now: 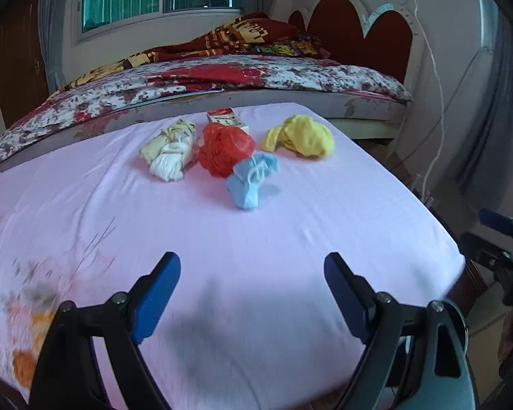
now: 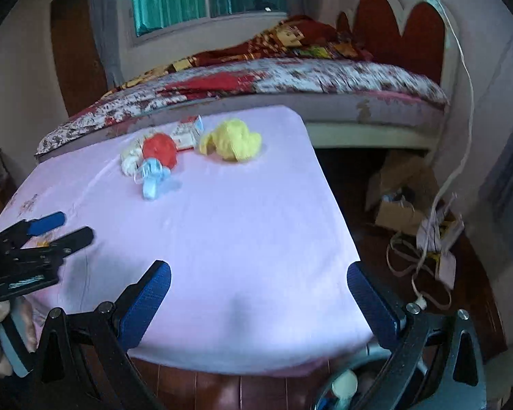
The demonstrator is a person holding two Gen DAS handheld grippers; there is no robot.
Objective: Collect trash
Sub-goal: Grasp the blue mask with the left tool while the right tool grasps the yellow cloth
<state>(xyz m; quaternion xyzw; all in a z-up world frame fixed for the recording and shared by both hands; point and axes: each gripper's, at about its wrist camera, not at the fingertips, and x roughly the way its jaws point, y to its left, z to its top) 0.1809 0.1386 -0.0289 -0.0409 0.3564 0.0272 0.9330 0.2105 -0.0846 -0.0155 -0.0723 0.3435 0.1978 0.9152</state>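
Both grippers open, trash pile ahead on the pink surface

The left gripper (image 1: 252, 273) and right gripper (image 2: 258, 282) stand with jaws apart, nothing between them. The trash lies well ahead of both: a blue wad (image 1: 251, 181) nearest, then a red wad (image 1: 225, 148), white wad (image 1: 169, 153), yellow wad (image 1: 301, 136) and small carton (image 1: 227, 118). It sits straight ahead of the left gripper, ahead-left of the right. Only the right view shows the bin rim (image 2: 342, 381) below the surface (image 1: 256, 239).
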